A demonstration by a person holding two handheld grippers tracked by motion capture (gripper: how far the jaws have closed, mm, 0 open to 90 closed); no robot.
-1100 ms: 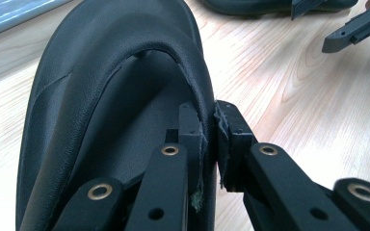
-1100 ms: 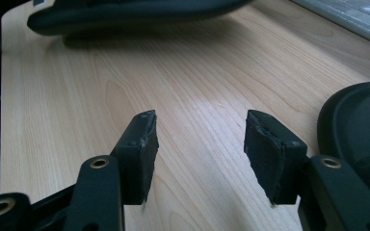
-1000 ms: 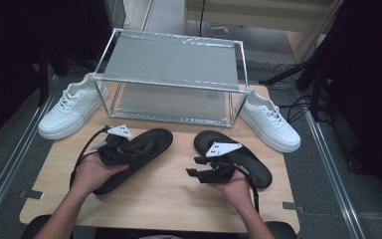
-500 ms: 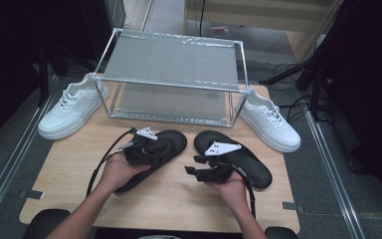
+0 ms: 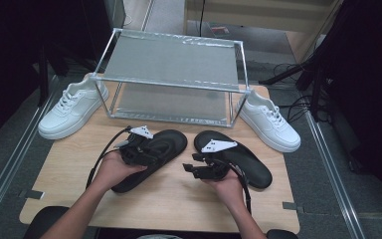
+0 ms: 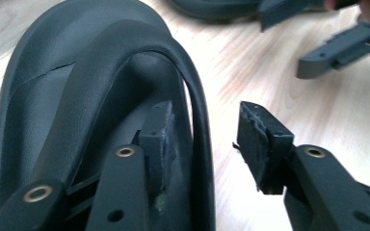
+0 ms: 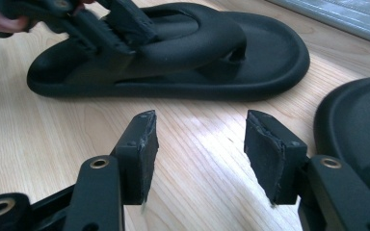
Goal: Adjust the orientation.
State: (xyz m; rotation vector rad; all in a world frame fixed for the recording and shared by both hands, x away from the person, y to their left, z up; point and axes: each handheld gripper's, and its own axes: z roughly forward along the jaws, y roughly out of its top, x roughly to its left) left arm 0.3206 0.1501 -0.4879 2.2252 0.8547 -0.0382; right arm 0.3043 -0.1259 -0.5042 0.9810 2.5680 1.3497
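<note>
1. Between the pads of the left claw [image 6: 207,149] ran the strap of the left black sandal [image 5: 151,157], one pad tucked under the strap and the other standing clear of it on the outer side; the jaws had just been opening, and neither pad pressed on the strap.
2. Under that claw lay the sandal's footbed, flat on the wooden worktop [image 5: 179,194], with its toe pointing away from the claw.
3. Off to the side of the left claw, well apart from it, the right claw [image 7: 200,154] hovered over bare wood, its jaws wide and nothing between them.
4. Just beside the right claw, on its outer side, lay the right black sandal [image 5: 238,159], untouched by the pads.
5. Beyond both claws stood a clear-walled rack [image 5: 171,74] with a white sneaker [image 5: 69,107] at its left end and another white sneaker [image 5: 268,119] at its right end.
</note>
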